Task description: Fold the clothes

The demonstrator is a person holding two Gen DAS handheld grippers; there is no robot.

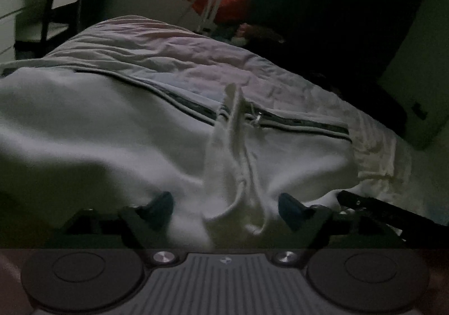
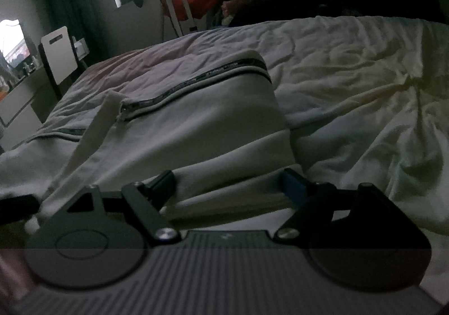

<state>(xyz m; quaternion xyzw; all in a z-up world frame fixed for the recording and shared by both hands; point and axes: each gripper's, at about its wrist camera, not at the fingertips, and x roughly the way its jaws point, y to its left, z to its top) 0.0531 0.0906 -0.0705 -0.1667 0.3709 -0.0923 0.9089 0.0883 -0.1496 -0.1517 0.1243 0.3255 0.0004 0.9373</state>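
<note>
From the left wrist, the left claw [image 1: 226, 207] stands wide apart, a raised ridge of the white garment [image 1: 112, 124] between its fingers without being pinched; the garment lies spread on the bed [image 1: 168, 42]. From the right wrist, the right claw [image 2: 227, 183] is also spread apart over the garment's [image 2: 213, 118] folded edge, pads not pressing.

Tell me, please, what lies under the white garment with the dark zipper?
The white garment lies on a bed covered with a wrinkled pale sheet. The sheet shows around it on the far side and the right. What is directly beneath the garment is covered.
</note>
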